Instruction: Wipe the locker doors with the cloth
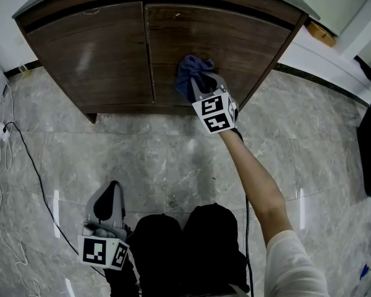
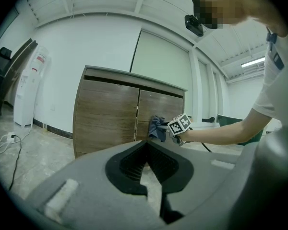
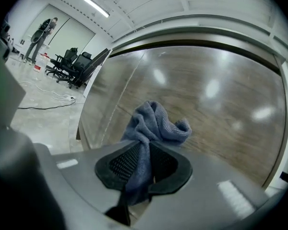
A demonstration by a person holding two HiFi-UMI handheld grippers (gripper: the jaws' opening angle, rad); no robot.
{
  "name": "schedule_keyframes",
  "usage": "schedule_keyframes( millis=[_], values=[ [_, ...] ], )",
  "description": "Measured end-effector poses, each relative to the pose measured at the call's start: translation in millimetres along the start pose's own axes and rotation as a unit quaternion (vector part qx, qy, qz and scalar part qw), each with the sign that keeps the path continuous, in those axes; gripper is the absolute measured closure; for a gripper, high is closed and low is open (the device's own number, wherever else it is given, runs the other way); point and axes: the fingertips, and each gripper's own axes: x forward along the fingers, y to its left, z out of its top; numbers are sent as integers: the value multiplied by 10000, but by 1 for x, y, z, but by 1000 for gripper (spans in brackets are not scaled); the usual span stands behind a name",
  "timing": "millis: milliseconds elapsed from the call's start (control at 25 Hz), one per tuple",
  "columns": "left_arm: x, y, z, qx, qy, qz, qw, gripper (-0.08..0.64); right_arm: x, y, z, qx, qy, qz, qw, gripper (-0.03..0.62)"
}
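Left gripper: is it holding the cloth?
No, the left gripper has nothing between its jaws; the right gripper clamps the cloth.

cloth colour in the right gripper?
Blue-grey, plain terry-like weave. The cloth shows best in the right gripper view, pinched by the right gripper.

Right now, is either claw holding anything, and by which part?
The right claw grips the blue cloth by a gathered fold, the bulk bunched beyond its tips; the left claw holds nothing.
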Motion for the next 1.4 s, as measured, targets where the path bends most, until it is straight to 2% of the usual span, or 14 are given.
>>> schedule_keyframes(
  millis=[760, 1240, 1400],
  values=[
    [-10, 19, -1, 55, 119, 228, 9997, 558, 34, 64, -75, 317, 727, 553, 9953, 525],
    [-24, 33, 0, 37, 102, 400, 9991, 558, 49, 87, -92, 415, 954, 678, 9923, 525],
    [-28, 38, 1, -11, 66, 432, 9990, 558, 48, 90, -78, 367, 861, 689, 9932, 525]
  ],
)
